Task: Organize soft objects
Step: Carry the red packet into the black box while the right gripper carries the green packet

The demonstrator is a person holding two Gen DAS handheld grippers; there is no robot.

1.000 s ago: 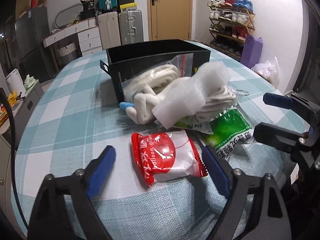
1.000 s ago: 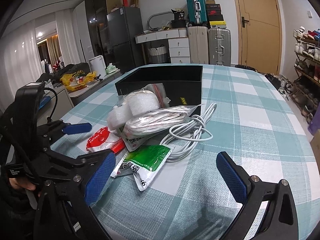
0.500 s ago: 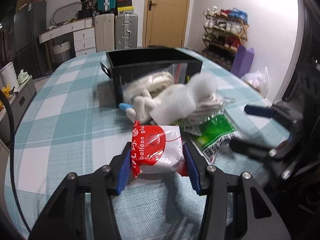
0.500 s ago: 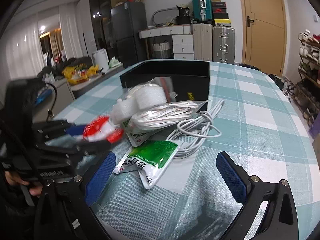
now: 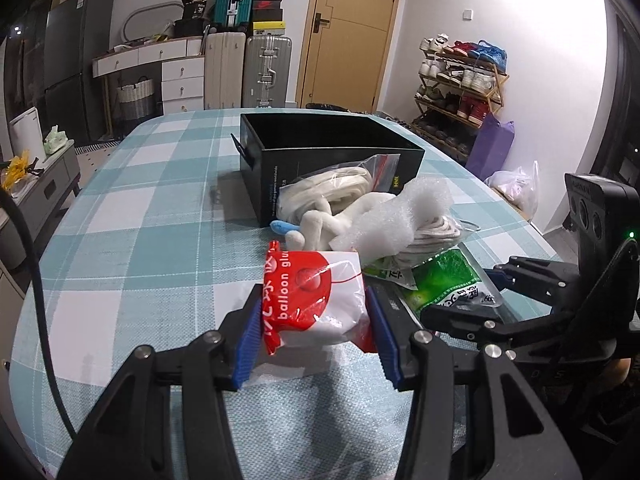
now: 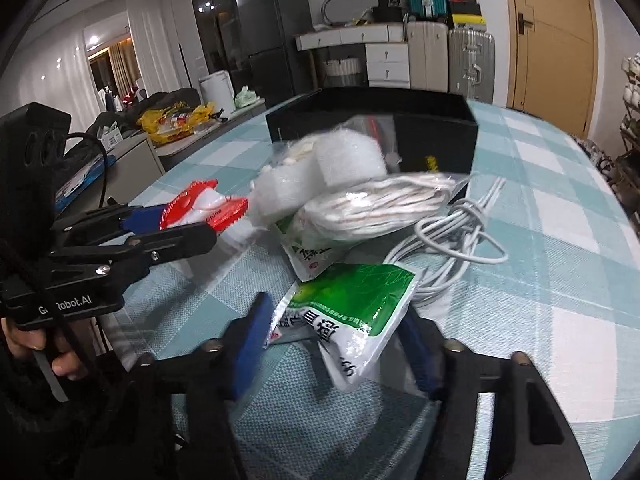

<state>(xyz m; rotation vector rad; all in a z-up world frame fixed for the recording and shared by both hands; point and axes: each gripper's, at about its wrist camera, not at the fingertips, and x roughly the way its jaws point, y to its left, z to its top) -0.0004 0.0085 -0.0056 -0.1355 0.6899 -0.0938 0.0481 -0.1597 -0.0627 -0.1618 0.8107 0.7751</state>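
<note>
Red and white plastic fills the space between the blue pads of the left gripper: its jaws are pressed against both sides of the balloon glue packet, which is lifted a little above the checked tablecloth. In the right wrist view the same packet is seen from the side, held clear of the cloth at the left of the pile. The right gripper has its two blue pads on both sides of the green and white packet; the frame is blurred there, and I cannot tell if the jaws really press on it or only stand close beside it. This green packet lies at the front of the pile, just beside the red one. Behind them lie the white foam piece, a clear bag of white cord and a second bag with a red zip strip, which leans against the black box. The black box is open at the top and stands behind the pile. A white cable is coiled loosely on the cloth at the right of the pile, touching the bag of cord.
</note>
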